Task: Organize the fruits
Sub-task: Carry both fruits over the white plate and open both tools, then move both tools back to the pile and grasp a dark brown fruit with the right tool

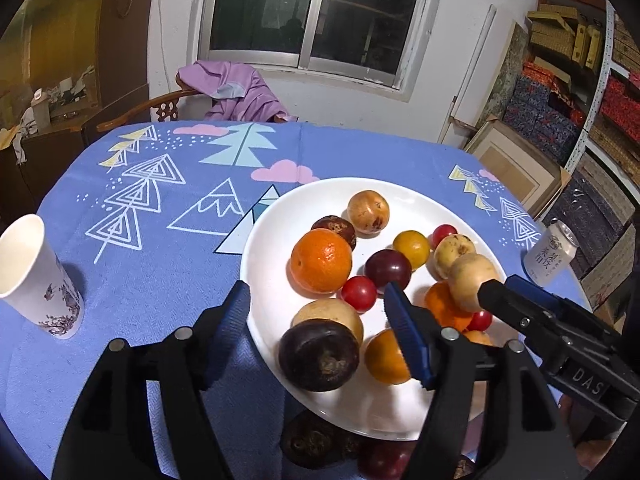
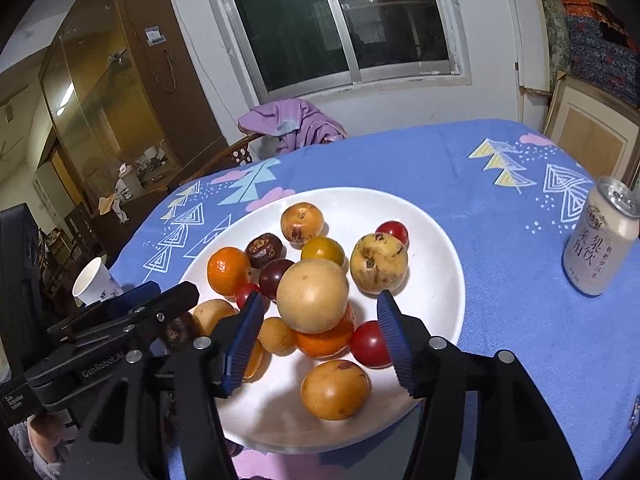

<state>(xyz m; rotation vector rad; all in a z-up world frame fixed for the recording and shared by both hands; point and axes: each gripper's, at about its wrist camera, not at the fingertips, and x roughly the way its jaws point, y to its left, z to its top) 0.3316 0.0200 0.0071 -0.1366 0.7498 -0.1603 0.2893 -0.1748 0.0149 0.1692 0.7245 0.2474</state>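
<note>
A white plate (image 1: pixel 320 192) (image 2: pixel 432 280) on the blue patterned tablecloth holds several fruits: oranges, red cherry tomatoes, dark plums and pale yellow-brown round fruits. My left gripper (image 1: pixel 320 320) is open, straddling the plate's near left rim, with a dark brown fruit (image 1: pixel 318 354) and a pale fruit between the fingers, untouched. My right gripper (image 2: pixel 320 332) is open around a large pale round fruit (image 2: pixel 312 296) (image 1: pixel 472 280) that rests on an orange (image 2: pixel 324 342); the pads stand clear of it. Each gripper shows in the other's view, left gripper (image 2: pixel 160 300) and right gripper (image 1: pixel 504 288).
A paper cup (image 1: pixel 40 276) (image 2: pixel 94 280) stands left of the plate. A pale drink can (image 1: pixel 552 254) (image 2: pixel 600 240) stands on the right. A dark fruit (image 1: pixel 312 440) lies on the cloth below the plate's near rim. A chair with a purple garment (image 1: pixel 236 88) is behind the table.
</note>
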